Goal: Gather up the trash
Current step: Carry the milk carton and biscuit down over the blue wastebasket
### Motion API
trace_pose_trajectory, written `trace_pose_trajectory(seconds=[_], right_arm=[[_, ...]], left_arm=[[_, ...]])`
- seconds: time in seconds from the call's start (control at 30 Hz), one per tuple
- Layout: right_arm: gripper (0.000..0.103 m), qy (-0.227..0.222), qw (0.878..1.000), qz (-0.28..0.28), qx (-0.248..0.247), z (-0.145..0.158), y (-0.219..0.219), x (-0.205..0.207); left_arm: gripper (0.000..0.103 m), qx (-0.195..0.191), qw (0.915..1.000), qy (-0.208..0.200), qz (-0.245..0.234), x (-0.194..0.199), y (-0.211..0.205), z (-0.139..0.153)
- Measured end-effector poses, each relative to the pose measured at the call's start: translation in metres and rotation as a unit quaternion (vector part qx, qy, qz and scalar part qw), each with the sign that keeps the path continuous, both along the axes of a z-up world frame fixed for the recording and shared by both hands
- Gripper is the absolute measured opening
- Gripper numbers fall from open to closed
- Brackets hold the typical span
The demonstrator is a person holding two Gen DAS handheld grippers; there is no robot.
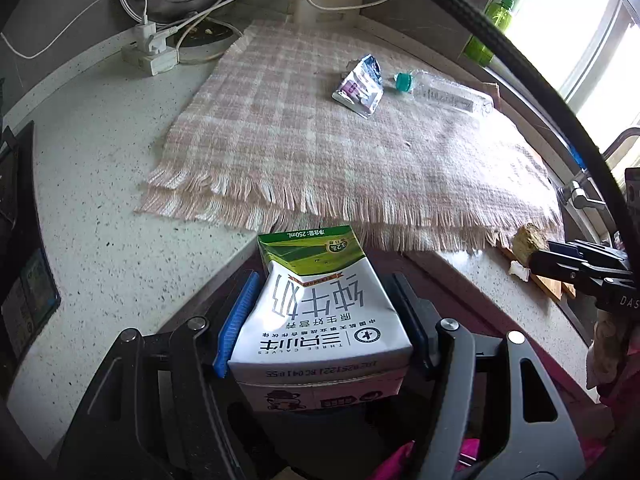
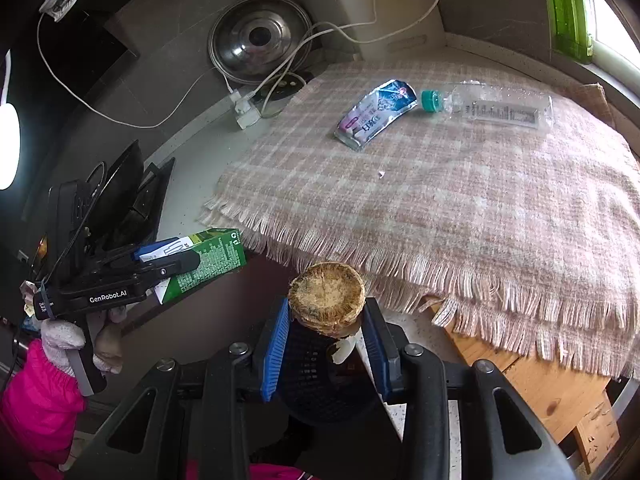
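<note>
A crumpled milk carton (image 1: 320,312), white with a green top and printed lettering, sits clamped between the blue-padded jaws of the left gripper (image 1: 320,316), held out past the near edge of a speckled pale countertop (image 1: 100,208). Just to its right, the right gripper (image 2: 326,332) is closed on a round, brown, fibrous stub (image 2: 327,296) (it looks like a vegetable core or stalk end, though I cannot say for certain), with a pale scrap (image 2: 343,350) hanging below it. Both pieces are off the counter and in hand, so I would judge two items of trash collected but not yet dropped anywhere. Directly below the stub a dark mesh basket (image 2: 316,364) shows between the jaws; it may be the bin, though too little of it is visible to be sure. Farther back, a pink and white checked cloth (image 2: 460,200) with fringed edges covers the counter. On its far side two pieces remain: a flattened silver and purple foil pouch (image 2: 374,118), and immediately to its right a crushed clear plastic bottle (image 2: 496,110) with a teal cap, lying on its side. A tiny white fleck (image 2: 381,175) lies nearer on the cloth. To the far left are a steel pot lid (image 2: 260,40) leaning on the wall and a white power strip (image 2: 246,112) with trailing cables. A green soap bottle (image 2: 568,12) stands by the bright window at the far right. A pink sleeve (image 2: 36,392) and pale glove hold the left tool.
</note>
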State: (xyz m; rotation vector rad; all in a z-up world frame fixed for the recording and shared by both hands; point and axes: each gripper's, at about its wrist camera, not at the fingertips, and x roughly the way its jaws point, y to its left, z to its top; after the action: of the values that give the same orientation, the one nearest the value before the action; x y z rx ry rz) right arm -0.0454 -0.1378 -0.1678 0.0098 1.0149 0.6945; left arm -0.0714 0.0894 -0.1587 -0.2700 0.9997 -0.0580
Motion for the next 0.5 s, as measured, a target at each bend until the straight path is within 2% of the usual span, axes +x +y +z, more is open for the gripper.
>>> trace_pose_trajectory(seconds=[0.2,0.5], right_arm=[[0.038,0.014,1.0,0.015,-0.012,-0.016,0.012,-0.017],[0.038,0.036,0.998,0.029,-0.03,-0.044,0.028,-0.03]], left_arm=[[0.067,-0.012,0.9998,0.017,-0.006,-0.02,-0.009,-0.016],[0.067,-0.002,0.9976,0.061,-0.032,-0.036,-0.03,-0.054]])
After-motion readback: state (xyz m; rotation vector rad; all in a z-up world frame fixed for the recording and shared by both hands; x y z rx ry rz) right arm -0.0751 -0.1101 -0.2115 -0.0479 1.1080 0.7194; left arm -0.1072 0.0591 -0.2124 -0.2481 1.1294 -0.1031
